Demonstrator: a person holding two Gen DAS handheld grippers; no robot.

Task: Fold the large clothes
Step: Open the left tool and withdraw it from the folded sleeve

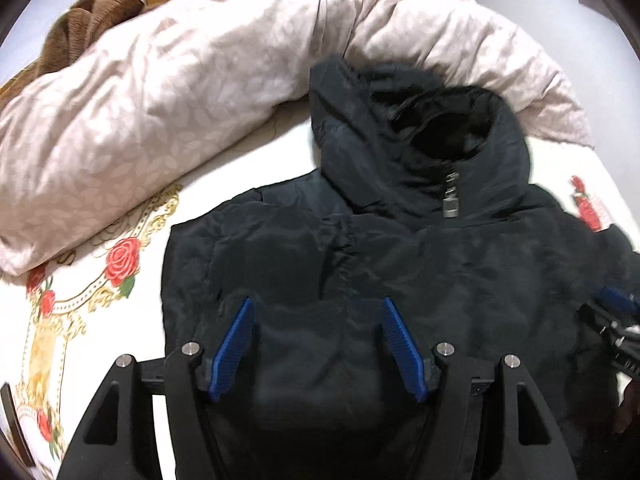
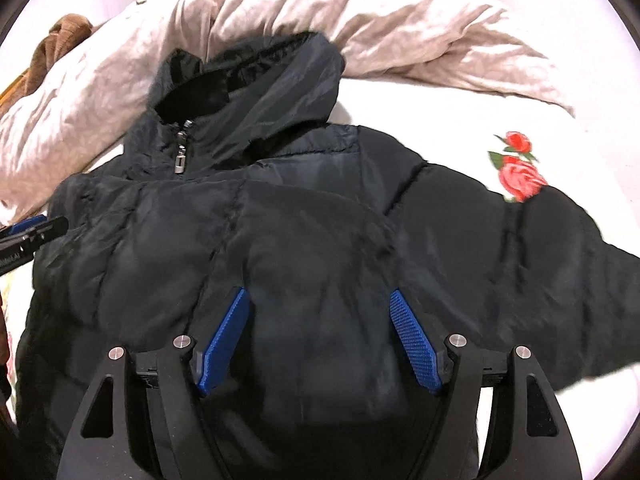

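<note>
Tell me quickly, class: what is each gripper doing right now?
Left gripper: open, holding nothing, above the black jacket.
Right gripper: open, holding nothing, also above the jacket.

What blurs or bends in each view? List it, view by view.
Left wrist view: fisheye bows the pink duvet; the black jacket is soft, smeared at its right edge by the other tool. Right wrist view: dark corners; the sleeve edge is blurred; the zipper pull is fairly sharp.

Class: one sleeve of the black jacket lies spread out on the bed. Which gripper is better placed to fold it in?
Probably the right gripper: the spread sleeve of the jacket lies on its side, and its jaws stand open.
</note>
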